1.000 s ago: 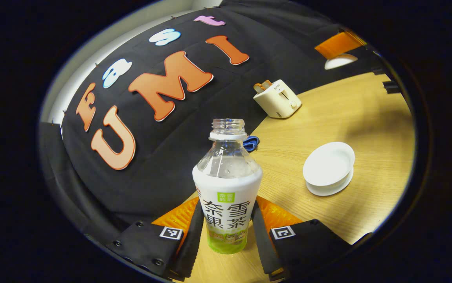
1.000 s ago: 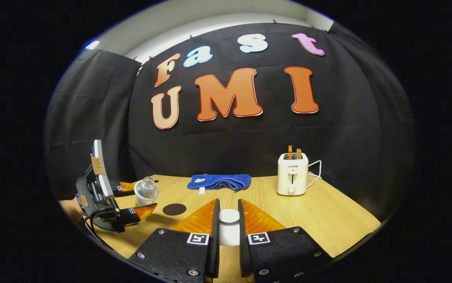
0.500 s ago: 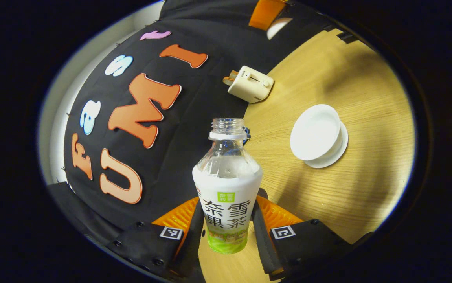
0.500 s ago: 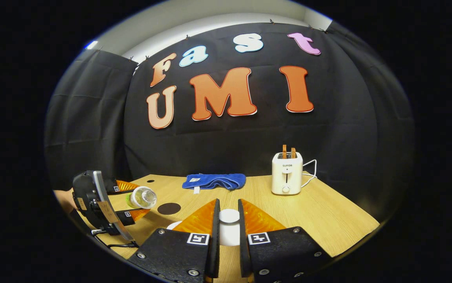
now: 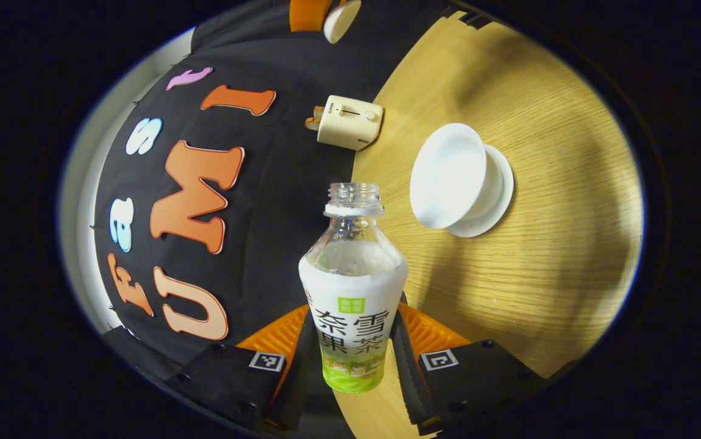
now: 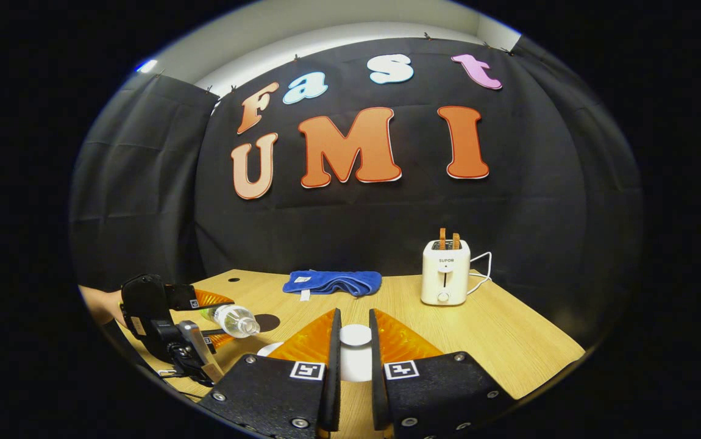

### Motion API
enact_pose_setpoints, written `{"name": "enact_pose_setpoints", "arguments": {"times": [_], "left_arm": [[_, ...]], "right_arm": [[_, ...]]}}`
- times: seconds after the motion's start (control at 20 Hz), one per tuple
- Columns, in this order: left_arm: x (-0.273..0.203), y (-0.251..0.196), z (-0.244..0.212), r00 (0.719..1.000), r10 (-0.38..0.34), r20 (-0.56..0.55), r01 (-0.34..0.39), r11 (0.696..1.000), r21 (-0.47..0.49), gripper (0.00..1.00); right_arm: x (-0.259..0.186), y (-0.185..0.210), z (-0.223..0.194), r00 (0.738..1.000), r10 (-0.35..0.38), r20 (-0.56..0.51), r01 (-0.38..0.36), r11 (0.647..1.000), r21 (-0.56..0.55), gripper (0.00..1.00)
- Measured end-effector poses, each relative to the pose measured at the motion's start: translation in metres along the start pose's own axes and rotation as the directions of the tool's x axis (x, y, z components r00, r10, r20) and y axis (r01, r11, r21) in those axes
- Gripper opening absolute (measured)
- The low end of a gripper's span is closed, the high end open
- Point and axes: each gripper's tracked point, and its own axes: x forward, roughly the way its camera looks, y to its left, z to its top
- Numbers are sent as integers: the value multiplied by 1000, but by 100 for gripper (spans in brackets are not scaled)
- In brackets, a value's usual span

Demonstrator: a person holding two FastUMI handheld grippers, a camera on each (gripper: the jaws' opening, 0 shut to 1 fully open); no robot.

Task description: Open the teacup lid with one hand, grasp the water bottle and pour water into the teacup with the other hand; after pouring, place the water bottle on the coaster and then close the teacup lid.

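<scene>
Uncapped water bottle, clear neck, white label, centre frame, tipped sideways toward teacup. White teacup on saucer, open, upper right. White lid lower centre, lifted. Dark round coaster lower left.

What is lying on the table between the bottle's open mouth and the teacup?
Nothing. In the left gripper view, only bare wooden table separates the bottle, held in the left tongs, from the uncovered teacup.

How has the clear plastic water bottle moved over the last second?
Yes. The clear plastic water bottle has tipped from upright to nearly horizontal, its mouth swinging toward the dark round coaster.
</scene>
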Motion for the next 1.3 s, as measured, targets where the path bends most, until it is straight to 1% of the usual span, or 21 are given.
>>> {"name": "enact_pose_setpoints", "arguments": {"times": [0.05, 0.1, 0.25, 0.3, 0.45, 0.5, 0.6, 0.75, 0.8, 0.85, 0.9, 1.0, 1.3], "left_arm": [[-1, 2, -1, 1000, 3, -5, -3, 1000, 18, 67], [0, 3, -1, 1000, 8, -6, -8, 999, 39, 64], [2, 8, -1, 1000, 18, -9, -17, 994, 105, 64], [2, 10, 0, 1000, 23, -8, -21, 991, 132, 66], [1, 15, 5, 999, 39, -3, -37, 978, 208, 67], [-1, 15, 5, 999, 36, 2, -35, 974, 223, 64], [-2, 17, 5, 999, 32, 0, -31, 967, 251, 64], [-2, 24, 5, 999, 39, -3, -36, 949, 312, 64], [-1, 26, 3, 999, 46, -8, -41, 944, 328, 66], [-2, 28, 2, 999, 53, -11, -46, 938, 343, 64], [-1, 29, 1, 998, 56, -11, -48, 934, 354, 67], [-2, 31, 3, 998, 55, -10, -48, 929, 368, 64], [-4, 32, 8, 998, 60, 6, -58, 922, 383, 64]], "right_arm": [[1, 0, -2, 1000, 0, -4, 0, 1000, -5, 22], [1, 0, -3, 1000, 1, -6, -1, 1000, -9, 22], [1, 0, -4, 1000, 2, -9, -3, 1000, -7, 21], [2, -1, -6, 1000, 3, -11, -3, 1000, -10, 21], [2, 0, -9, 1000, 5, -17, -5, 1000, -12, 21], [2, 0, -9, 1000, 4, -17, -4, 1000, -11, 21], [2, 0, -8, 1000, 8, -16, -8, 1000, -11, 21], [1, -1, -8, 1000, 8, -15, -9, 1000, -11, 21], [1, -1, -8, 1000, 11, -14, -11, 1000, -11, 21], [1, 0, -7, 1000, 13, -13, -13, 1000, -13, 21], [1, 0, -7, 1000, 15, -13, -15, 1000, -15, 21], [2, 2, -7, 1000, 17, -13, -17, 1000, -19, 21], [0, 5, -8, 999, 29, -17, -29, 999, -25, 22]]}}
